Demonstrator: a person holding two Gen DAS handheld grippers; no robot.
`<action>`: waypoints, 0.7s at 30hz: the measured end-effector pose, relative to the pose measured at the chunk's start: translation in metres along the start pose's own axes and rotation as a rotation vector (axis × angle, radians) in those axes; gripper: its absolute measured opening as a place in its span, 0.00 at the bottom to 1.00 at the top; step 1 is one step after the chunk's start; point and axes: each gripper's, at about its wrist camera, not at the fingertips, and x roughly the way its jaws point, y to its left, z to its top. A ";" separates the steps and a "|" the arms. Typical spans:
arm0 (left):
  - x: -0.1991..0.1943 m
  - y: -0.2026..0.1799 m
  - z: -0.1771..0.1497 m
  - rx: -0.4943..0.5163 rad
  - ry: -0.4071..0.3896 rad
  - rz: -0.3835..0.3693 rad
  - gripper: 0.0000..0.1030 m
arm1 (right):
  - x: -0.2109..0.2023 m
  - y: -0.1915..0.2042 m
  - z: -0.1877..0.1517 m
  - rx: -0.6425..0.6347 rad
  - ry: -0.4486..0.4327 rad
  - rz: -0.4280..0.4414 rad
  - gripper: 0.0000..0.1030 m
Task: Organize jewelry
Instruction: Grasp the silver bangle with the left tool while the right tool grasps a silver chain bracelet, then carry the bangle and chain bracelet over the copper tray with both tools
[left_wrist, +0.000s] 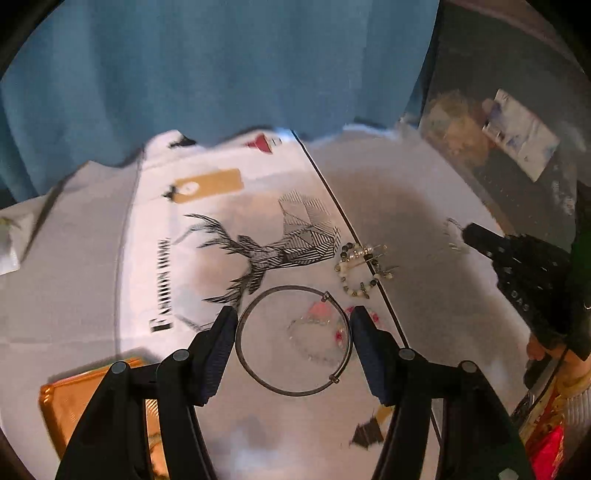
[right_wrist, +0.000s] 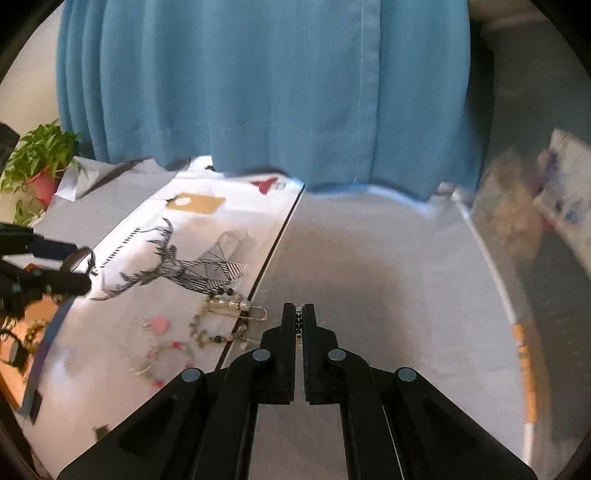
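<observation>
My left gripper (left_wrist: 293, 328) is shut on a thin dark metal bangle (left_wrist: 258, 376), held across its width above the table. The same gripper (right_wrist: 79, 264) shows at the left edge of the right wrist view. My right gripper (right_wrist: 298, 314) is shut on a small string of dark beads (right_wrist: 298, 325), pinched at its tips. In the left wrist view it (left_wrist: 467, 230) reaches in from the right. A pearl and stone bracelet with a hairpin (left_wrist: 360, 269) (right_wrist: 218, 321) and a pink and clear bead bracelet (right_wrist: 168, 360) lie on the deer-print cloth (left_wrist: 266, 251).
An orange box (left_wrist: 74, 398) sits at the lower left by the left gripper. A blue curtain (right_wrist: 258, 92) hangs behind the table. A potted plant (right_wrist: 40, 162) stands at the far left. Bare grey tabletop (right_wrist: 369, 277) spreads right of the cloth's dark seam.
</observation>
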 end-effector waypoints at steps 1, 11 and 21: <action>-0.012 0.001 -0.005 0.003 -0.015 0.010 0.57 | -0.012 0.002 0.001 -0.004 -0.006 -0.014 0.03; -0.117 0.021 -0.099 0.013 -0.095 0.069 0.57 | -0.119 0.041 -0.062 0.083 0.003 -0.097 0.03; -0.176 0.026 -0.201 -0.031 -0.128 0.105 0.57 | -0.173 0.124 -0.107 0.022 -0.008 -0.051 0.03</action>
